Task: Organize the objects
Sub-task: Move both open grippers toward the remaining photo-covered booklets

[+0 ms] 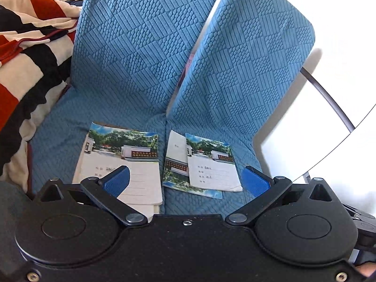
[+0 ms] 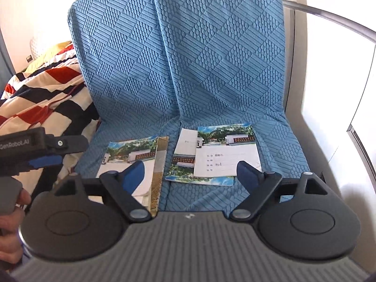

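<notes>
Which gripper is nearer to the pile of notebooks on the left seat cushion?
Left. The left gripper is beside the left pile, on its blanket side. The right gripper is open in front of the right pile, with nothing between its fingers.

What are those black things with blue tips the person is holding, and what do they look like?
Two hand-held grippers. The left gripper and right gripper each have black hinged linkages, round black discs and two blue ridged finger pads. The right's body is ribbed grey; the left bears white lettering on its side.
</notes>
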Tool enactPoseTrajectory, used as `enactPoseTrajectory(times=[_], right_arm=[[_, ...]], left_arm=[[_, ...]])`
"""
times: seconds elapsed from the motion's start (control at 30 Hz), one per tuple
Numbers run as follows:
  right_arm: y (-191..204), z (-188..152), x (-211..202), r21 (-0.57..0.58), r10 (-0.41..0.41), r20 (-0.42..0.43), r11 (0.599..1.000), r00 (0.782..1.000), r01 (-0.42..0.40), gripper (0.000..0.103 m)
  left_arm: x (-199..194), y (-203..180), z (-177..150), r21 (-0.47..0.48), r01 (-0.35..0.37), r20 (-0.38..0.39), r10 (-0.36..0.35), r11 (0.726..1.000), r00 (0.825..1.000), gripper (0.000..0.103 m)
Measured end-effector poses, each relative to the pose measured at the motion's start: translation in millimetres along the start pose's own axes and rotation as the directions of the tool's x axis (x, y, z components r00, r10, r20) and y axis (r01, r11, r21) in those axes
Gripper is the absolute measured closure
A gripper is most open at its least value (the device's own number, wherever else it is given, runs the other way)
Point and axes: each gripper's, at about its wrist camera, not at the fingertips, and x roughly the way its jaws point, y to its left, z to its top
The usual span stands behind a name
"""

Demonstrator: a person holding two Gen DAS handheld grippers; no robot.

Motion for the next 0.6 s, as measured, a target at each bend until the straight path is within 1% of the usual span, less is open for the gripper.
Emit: enactPoseTrajectory(times=[0.07,0.23,0.37,0.6], right_arm=[[-6,1,0,0.008,0.008,0.002,1.000,1.000,-0.008,0.013],[-23,4,-1,0.033,-0.006,0.022,0.999,1.000,0.006,0.012],[-38,2,5,0.048,-0.002,0.006,0.999,1.000,0.002,0.012],[-59,-6,16,0.065,-0.013,0.014,0.998,1.000,0.012,0.012]], left_arm=[[3,-5,0,0.002,0.002,0.002,-0.002,1.000,1.000,0.001],[9,-16,-1,0.010,-0.010,0.012,0.010,1.000,1.000,0.001],[19,-27,-5,0.036,-0.033,-0.005,0.033,0.999,0.999,0.001],[41,-44,-12,0.048,-0.033,-0.027,0.035,0.998,0.999,0.001]])
